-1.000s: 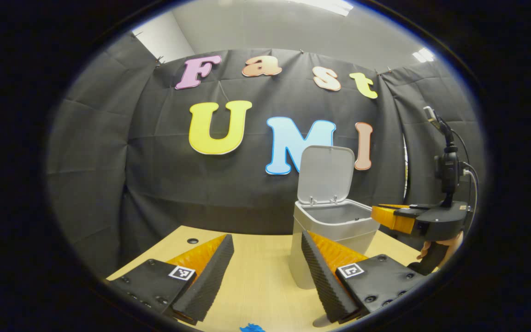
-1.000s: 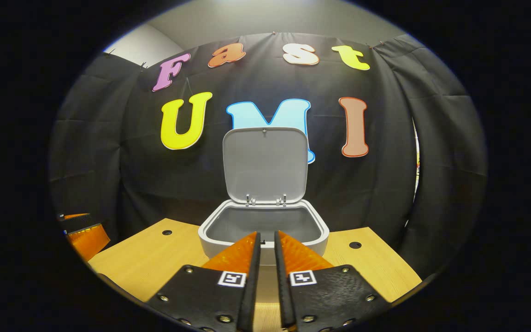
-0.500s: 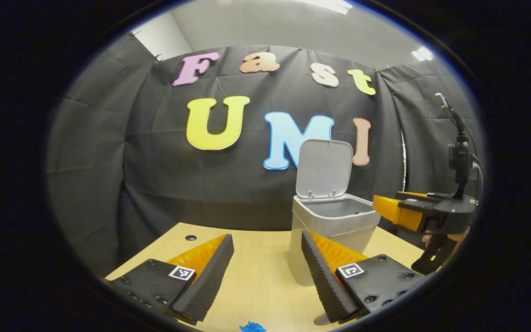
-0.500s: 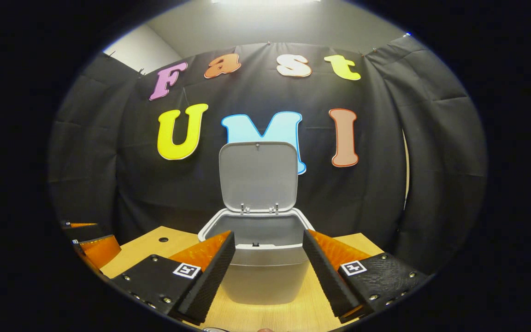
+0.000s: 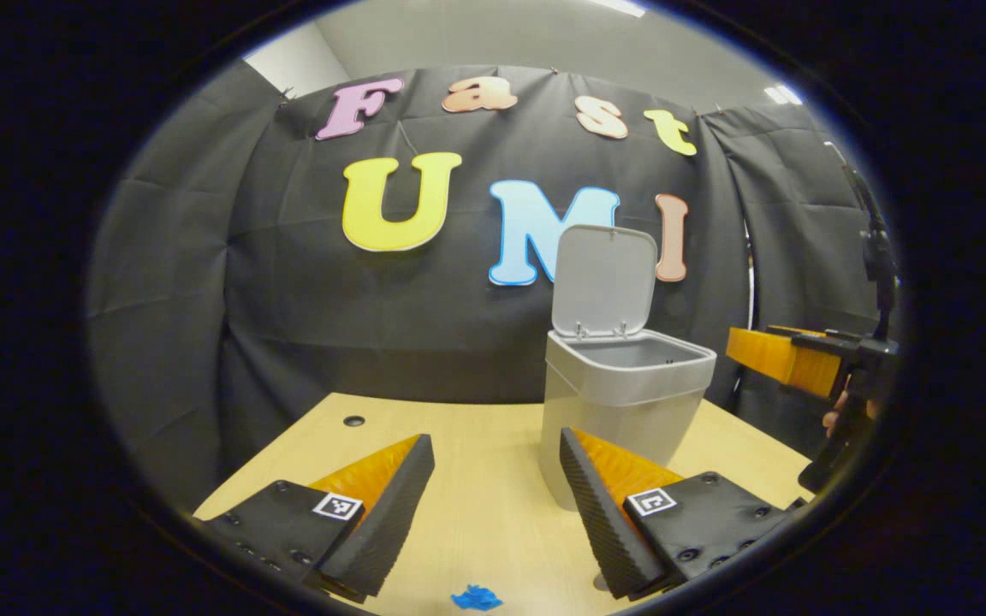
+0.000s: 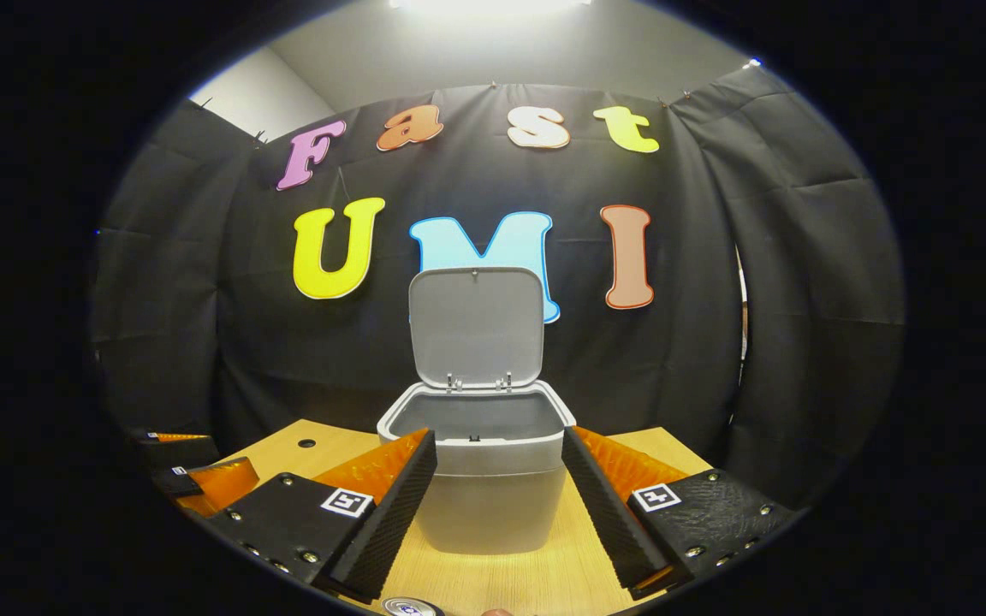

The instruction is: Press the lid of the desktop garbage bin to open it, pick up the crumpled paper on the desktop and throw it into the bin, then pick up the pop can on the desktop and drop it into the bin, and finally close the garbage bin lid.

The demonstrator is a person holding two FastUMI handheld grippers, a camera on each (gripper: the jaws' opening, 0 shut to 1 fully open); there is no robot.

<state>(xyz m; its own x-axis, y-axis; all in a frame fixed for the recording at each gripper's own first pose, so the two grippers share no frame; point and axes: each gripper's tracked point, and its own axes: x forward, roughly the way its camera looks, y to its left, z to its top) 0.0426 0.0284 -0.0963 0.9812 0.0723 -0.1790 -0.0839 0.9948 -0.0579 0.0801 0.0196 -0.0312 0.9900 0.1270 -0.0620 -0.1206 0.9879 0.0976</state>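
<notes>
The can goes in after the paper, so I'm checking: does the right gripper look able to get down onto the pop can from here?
Probably yes. The right gripper is open and empty, and the pop can lies on the table just below it, nothing between.

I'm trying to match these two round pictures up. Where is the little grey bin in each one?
Left gripper view: the bin stands right of centre on the table, lid up, behind the near claw's right finger.
Right gripper view: the bin sits dead centre, framed between the two open fingers.
Shared landmark: the raised lid, upright against the black cloth wall.
</notes>
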